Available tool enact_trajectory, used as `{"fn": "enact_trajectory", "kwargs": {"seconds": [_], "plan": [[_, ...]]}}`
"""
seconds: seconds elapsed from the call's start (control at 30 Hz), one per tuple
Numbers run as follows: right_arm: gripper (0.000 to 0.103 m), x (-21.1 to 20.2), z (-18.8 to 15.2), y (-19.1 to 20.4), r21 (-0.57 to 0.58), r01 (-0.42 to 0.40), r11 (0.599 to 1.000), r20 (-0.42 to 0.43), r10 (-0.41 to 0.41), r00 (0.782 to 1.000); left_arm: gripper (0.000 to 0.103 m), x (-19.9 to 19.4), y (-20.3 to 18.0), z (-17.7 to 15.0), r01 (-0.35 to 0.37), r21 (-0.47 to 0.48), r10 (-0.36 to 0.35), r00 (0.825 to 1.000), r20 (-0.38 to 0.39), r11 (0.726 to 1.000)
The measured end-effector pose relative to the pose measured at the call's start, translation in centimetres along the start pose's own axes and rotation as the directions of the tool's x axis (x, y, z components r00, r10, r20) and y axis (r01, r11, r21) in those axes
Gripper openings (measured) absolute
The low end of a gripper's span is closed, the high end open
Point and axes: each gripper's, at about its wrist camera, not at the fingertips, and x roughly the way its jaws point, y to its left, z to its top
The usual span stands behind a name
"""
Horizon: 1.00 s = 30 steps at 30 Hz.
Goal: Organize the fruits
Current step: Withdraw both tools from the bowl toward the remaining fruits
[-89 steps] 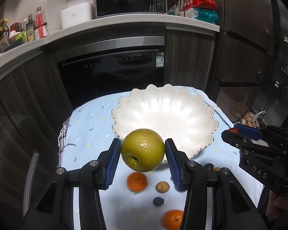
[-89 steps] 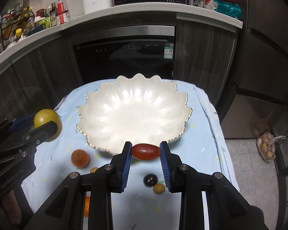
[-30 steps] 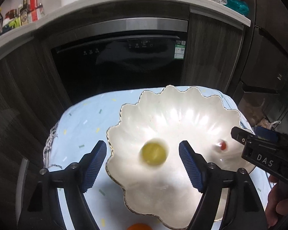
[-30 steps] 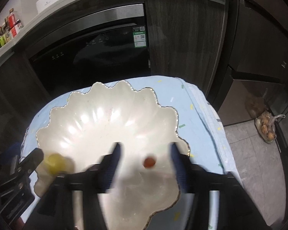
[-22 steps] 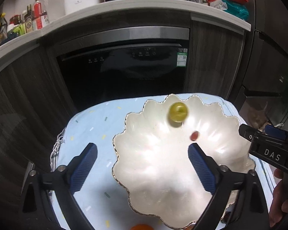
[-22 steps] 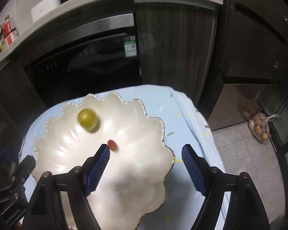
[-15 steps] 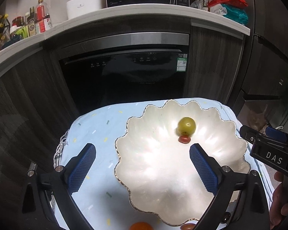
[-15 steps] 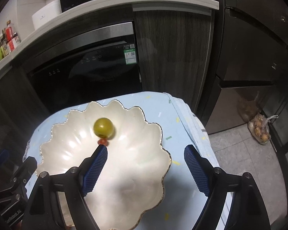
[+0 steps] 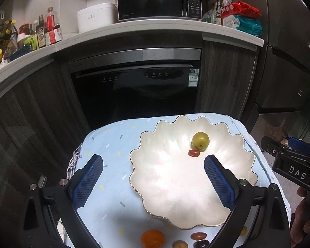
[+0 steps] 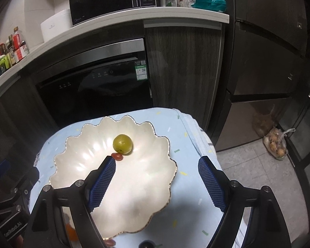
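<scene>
A: From the left wrist view, what is showing?

B: The left gripper is hanging over the table with its jaws standing wide and nothing between the blue pads. Below it the white scalloped bowl is sitting on the pale blue tablecloth. The green apple is lying in the far part of the bowl, and the small red fruit is lying just in front of it (touching or nearly so, I cannot tell which).

A: And outside the bowl?

B: An orange is lying on the cloth at the near edge, with a reddish-brown fruit and a couple of smaller ones beside it. The right gripper is poking in at the right, with a hand under it.

A: Now the right wrist view.

B: The right gripper is also hovering with jaws apart and holding nothing. Its left pad is overlapping the bowl in the picture, right by the red fruit; the apple is sitting just behind that. A bag is lying on the floor at the right, by the dark cabinets.
</scene>
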Motion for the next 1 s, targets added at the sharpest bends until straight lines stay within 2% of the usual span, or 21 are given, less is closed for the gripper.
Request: {"fn": "enact_trajectory", "kwargs": {"seconds": [0.53, 1.0], "plan": [[0.083, -2.8, -2.5, 0.0, -0.03, 0.001, 1.0, 0.012, 0.0, 1.0, 0.1, -3.2, 0.2, -2.7, -0.015, -0.02, 0.015, 1.0, 0.0, 1.0], [0.083, -3.8, -6.2, -0.8, -0.07, -0.002, 0.998, 0.003, 0.002, 1.0, 0.1, -4.8, -0.5, -7.5, -0.016, -0.032, 0.014, 0.999, -0.045, 0.999]]}}
